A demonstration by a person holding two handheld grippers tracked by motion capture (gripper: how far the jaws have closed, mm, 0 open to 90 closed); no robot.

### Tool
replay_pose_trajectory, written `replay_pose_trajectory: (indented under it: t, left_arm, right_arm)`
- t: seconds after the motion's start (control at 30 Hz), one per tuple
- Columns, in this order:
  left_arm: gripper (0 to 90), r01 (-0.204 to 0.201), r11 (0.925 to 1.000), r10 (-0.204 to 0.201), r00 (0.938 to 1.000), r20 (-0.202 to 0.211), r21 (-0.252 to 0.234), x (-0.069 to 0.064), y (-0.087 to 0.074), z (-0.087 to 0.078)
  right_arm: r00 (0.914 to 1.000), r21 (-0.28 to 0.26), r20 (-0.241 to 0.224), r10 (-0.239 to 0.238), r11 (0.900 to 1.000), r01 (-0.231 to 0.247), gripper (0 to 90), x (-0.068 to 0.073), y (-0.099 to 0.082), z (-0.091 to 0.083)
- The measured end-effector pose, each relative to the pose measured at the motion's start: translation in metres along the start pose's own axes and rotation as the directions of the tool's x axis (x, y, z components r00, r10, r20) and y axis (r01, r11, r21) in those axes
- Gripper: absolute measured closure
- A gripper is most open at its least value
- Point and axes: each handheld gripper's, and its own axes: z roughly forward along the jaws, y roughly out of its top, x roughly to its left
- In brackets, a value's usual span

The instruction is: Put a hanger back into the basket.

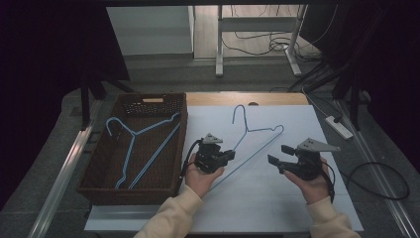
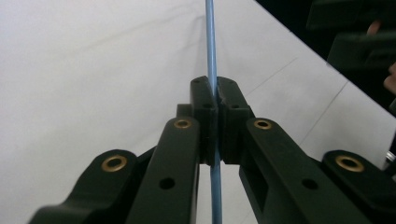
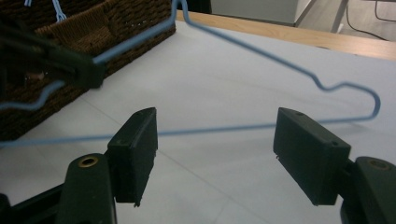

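A blue wire hanger (image 1: pixel 252 152) lies across the white sheet (image 1: pixel 277 203), its hook pointing to the far side. My left gripper (image 1: pixel 230 154) is shut on the hanger's left arm; in the left gripper view the wire (image 2: pixel 210 46) runs between the closed pads (image 2: pixel 205 107). My right gripper (image 1: pixel 279 154) stands open just right of the hanger's long bar, apart from it. In the right gripper view its jaws (image 3: pixel 217 123) are spread wide with nothing between them; the hanger (image 3: pixel 261 51) hangs beyond them, with the left gripper (image 3: pixel 88 74) clamped on it at the left.
A dark wicker basket (image 1: pixel 99 188) sits at the left of the sheet and holds another blue hanger (image 1: pixel 143 148). The basket's wall (image 3: pixel 116 18) is close behind the held hanger. A power strip (image 1: pixel 339 126) and cables lie to the right, off the table.
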Motion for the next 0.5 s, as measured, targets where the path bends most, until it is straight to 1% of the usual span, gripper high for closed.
replay_pose_trajectory:
  t: [0.03,0.13,0.2,0.23,0.3,0.43,0.5]
  left_arm:
    - [86.6,-0.003,1.0000,0.003,1.0000,0.004,-0.003,-0.001,0.002,-0.002]
    - [86.6,-0.004,1.0000,0.004,0.9999,0.011,-0.007,-0.002,0.004,-0.006]
    - [86.6,-0.002,1.0000,0.002,0.9996,0.028,-0.010,-0.003,0.006,-0.010]
    - [86.6,-0.010,0.9998,0.010,0.9995,0.028,-0.016,-0.005,0.008,-0.014]
    - [86.6,-0.011,0.9998,0.012,0.9994,0.033,-0.017,-0.006,0.009,-0.016]
    - [86.6,-0.038,0.9987,0.040,0.9982,0.045,-0.034,-0.015,0.019,-0.028]
    - [86.6,-0.045,0.9984,0.047,0.9977,0.049,-0.035,-0.017,0.023,-0.032]
  right_arm:
    - [1.0000,-0.003,0.004,-0.001,1.0000,0.001,31.3,-0.001,-0.006,-0.004]
    - [1.0000,-0.005,0.005,0.001,1.0000,-0.001,31.2,-0.003,-0.011,-0.008]
    - [1.0000,0.003,0.007,0.006,1.0000,-0.006,31.0,-0.006,-0.017,-0.009]
    - [0.9999,0.007,0.009,0.011,0.9999,-0.011,30.9,-0.009,-0.022,-0.010]
    - [0.9998,0.010,0.012,0.017,0.9998,-0.017,30.4,-0.012,-0.026,-0.011]
    - [0.9995,0.013,0.018,0.024,0.9996,-0.025,29.7,-0.015,-0.031,-0.013]
    - [0.9993,0.015,0.023,0.030,0.9994,-0.031,28.8,-0.017,-0.034,-0.014]
